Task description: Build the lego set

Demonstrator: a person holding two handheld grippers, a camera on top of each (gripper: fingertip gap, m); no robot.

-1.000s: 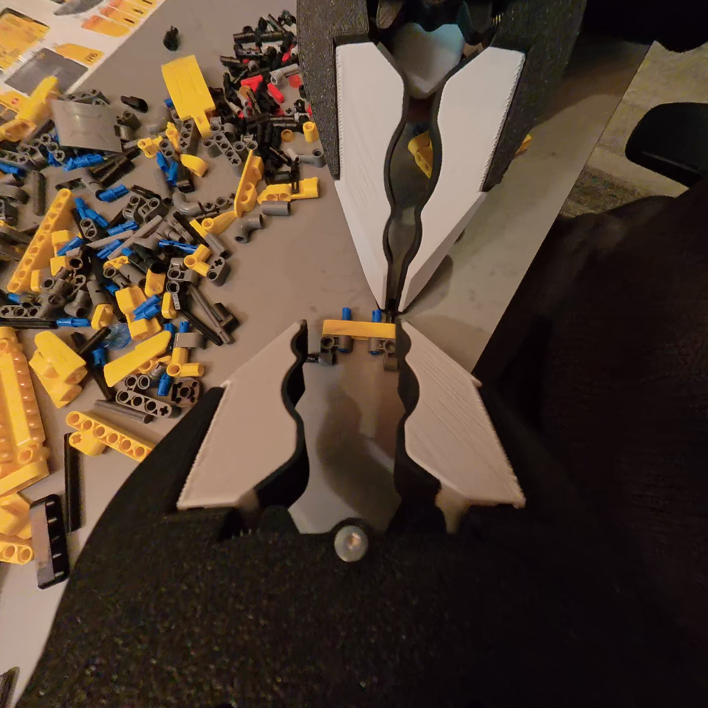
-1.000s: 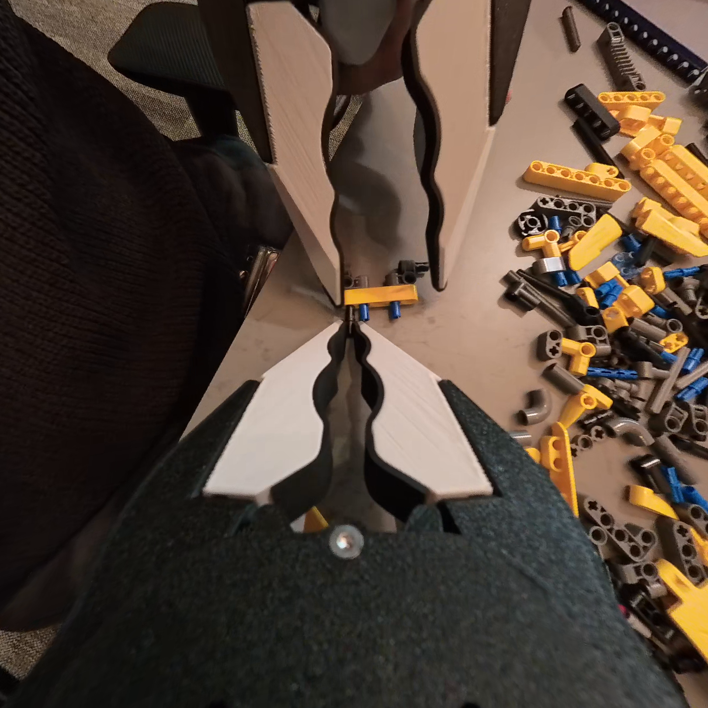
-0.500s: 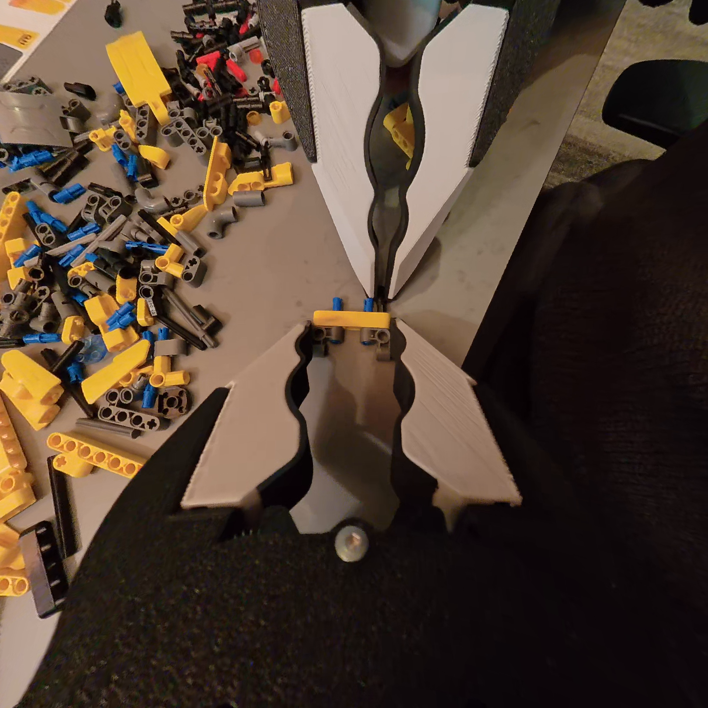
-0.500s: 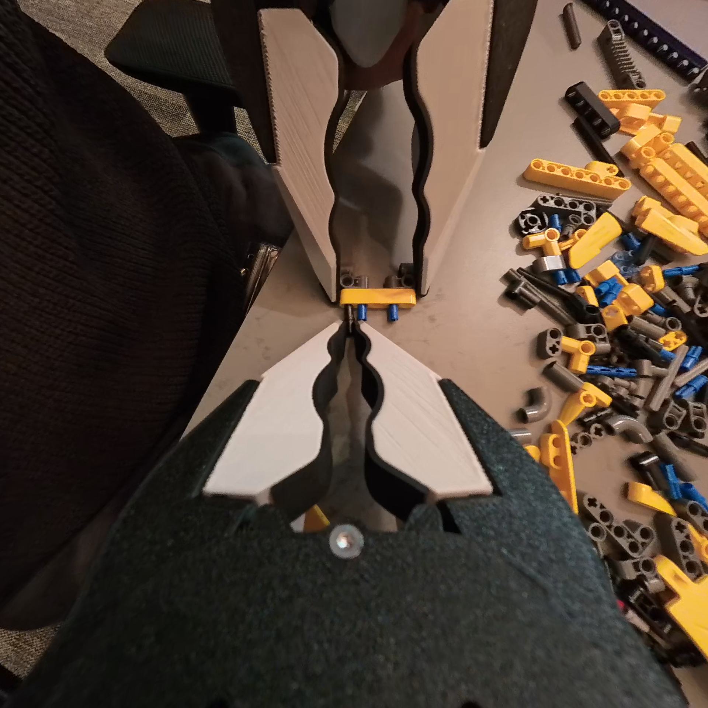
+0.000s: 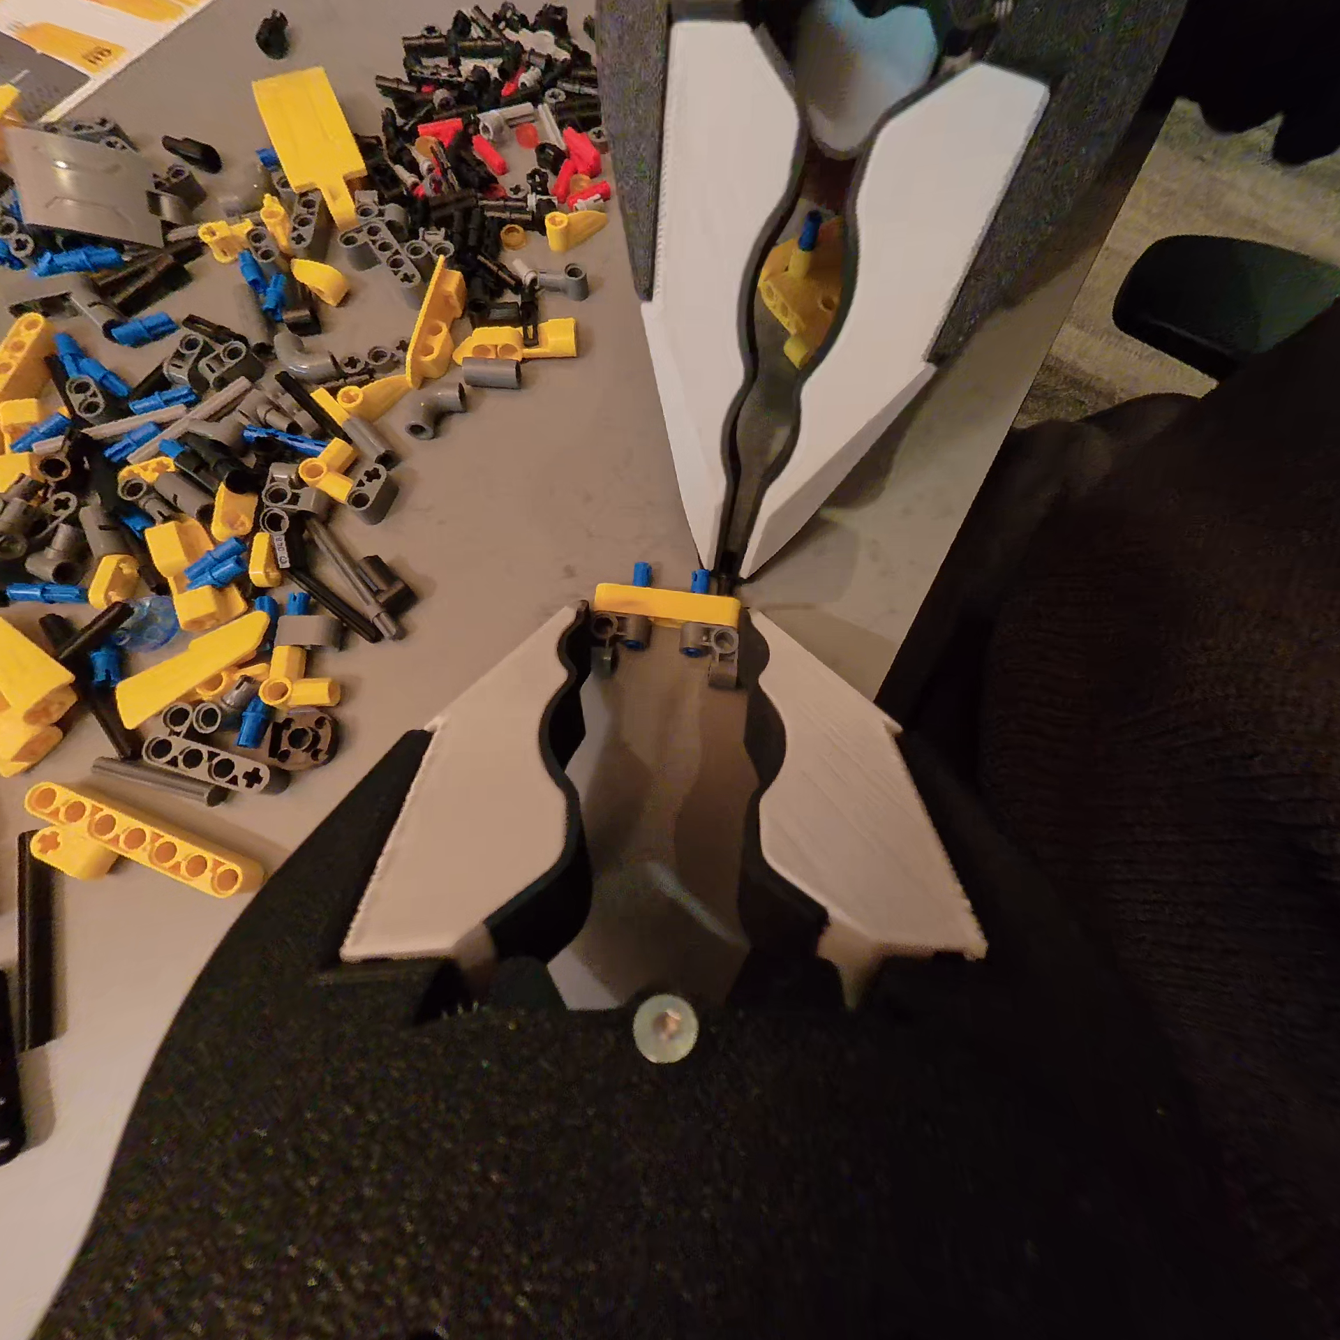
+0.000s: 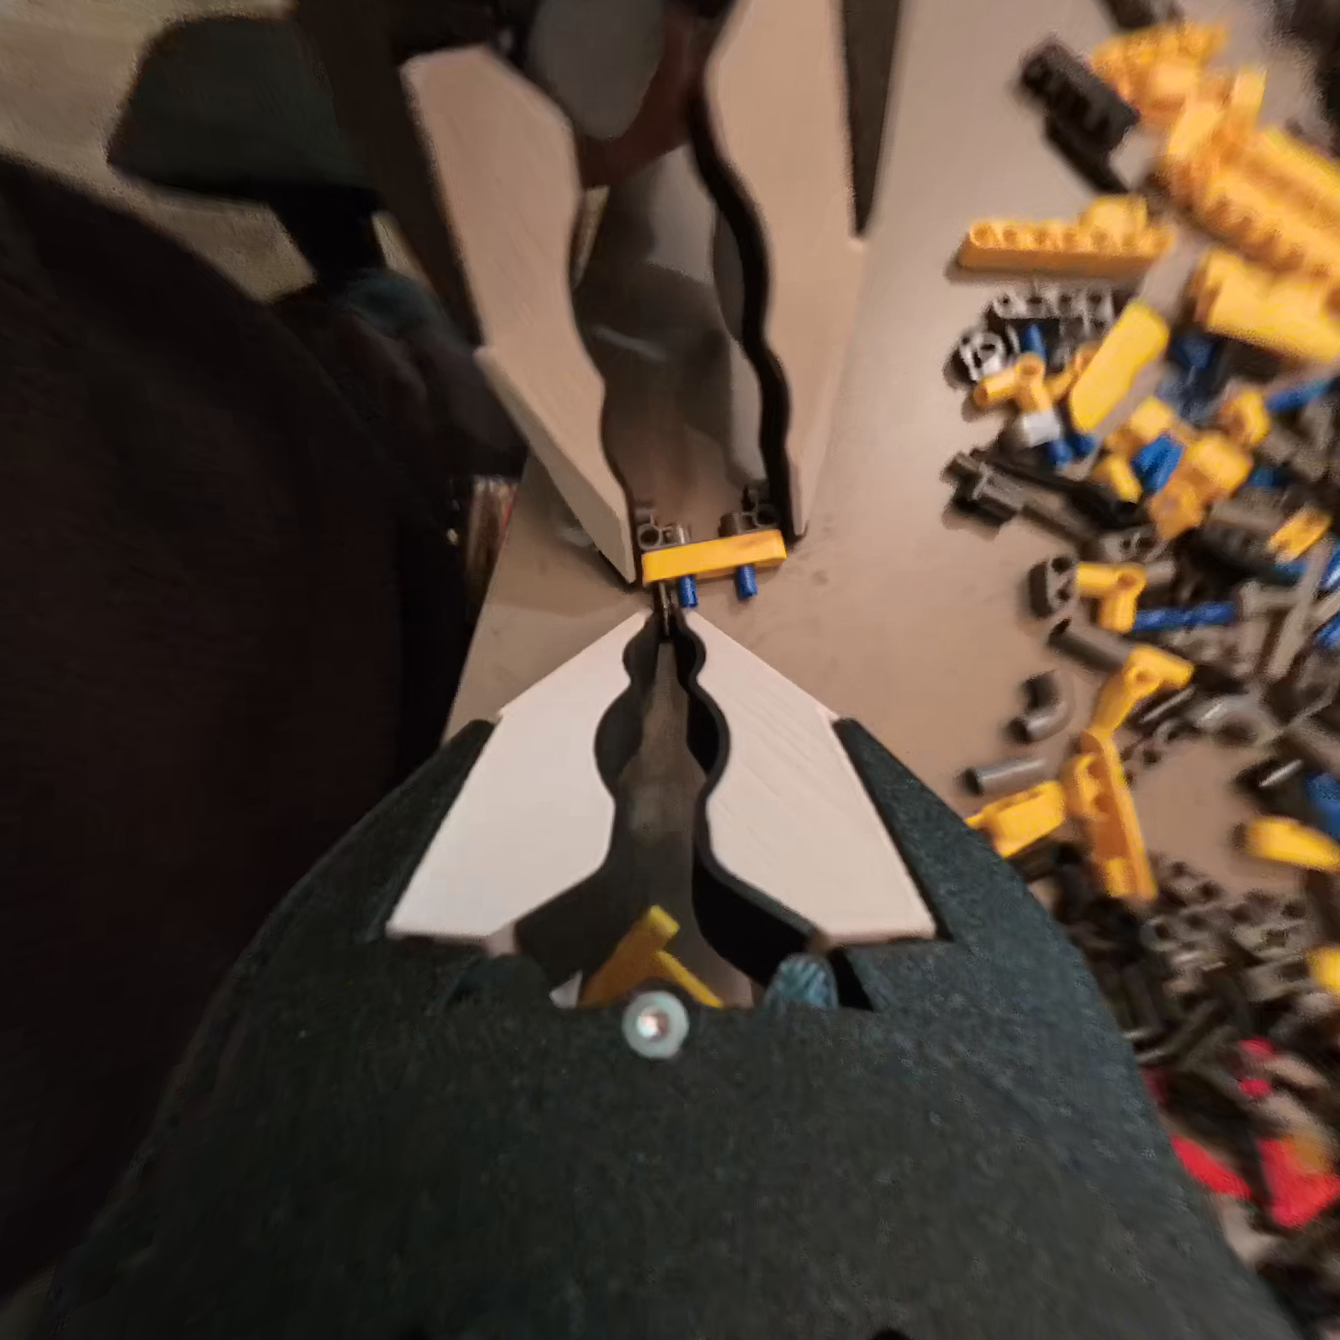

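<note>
The left gripper spans the light, rigid yellow beam by its ends, seemingly clamped; the right gripper pinches a dark pin at the beam's end.

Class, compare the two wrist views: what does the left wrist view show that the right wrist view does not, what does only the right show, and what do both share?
Only the left wrist view shows the grey curved panel and printed sheets at the far corner. Only the right wrist view shows a ribbed blue piece near its gripper's base. Both show the left gripper clamping the small yellow beam with blue pins, the right gripper shut on a thin dark pin at the beam's end, and the grey table.
</note>
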